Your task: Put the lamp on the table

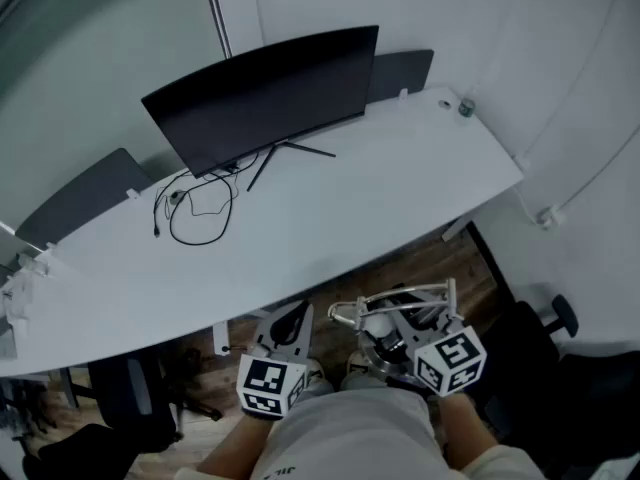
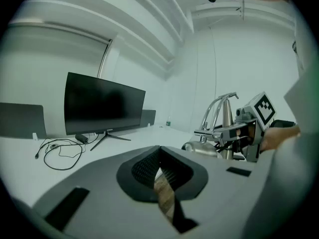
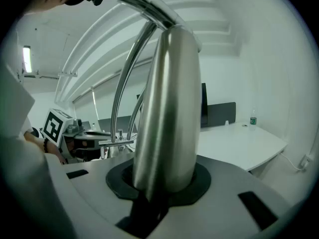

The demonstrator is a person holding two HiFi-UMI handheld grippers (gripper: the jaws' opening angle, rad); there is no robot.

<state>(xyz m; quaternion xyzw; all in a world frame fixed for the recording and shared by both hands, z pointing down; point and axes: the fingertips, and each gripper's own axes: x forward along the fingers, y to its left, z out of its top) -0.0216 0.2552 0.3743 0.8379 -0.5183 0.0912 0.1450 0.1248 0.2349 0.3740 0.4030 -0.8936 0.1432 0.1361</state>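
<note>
hidden: lamp [image 3: 167, 108] fills the right gripper view and blocks most of the room behind it; its lower end is lost between the jaws. In head view its parts overlap and the shape is hard to read.
right hand-held gripper [image 3: 159, 185]: pinching the lamp's metal stem.
left hand-held gripper [image 2: 159, 151]: pressed together, nothing in it.
lamp position: head view 6 o'clock, off the tabletop [image 1: 380, 198], below its near edge.
tabletop: white, curved; monitor [image 1: 265, 93] at 12, cable [image 1: 200, 213] at 10, small bottle [image 1: 466, 107] at 2.
room: white walls, wood floor [image 1: 445, 253].
</note>
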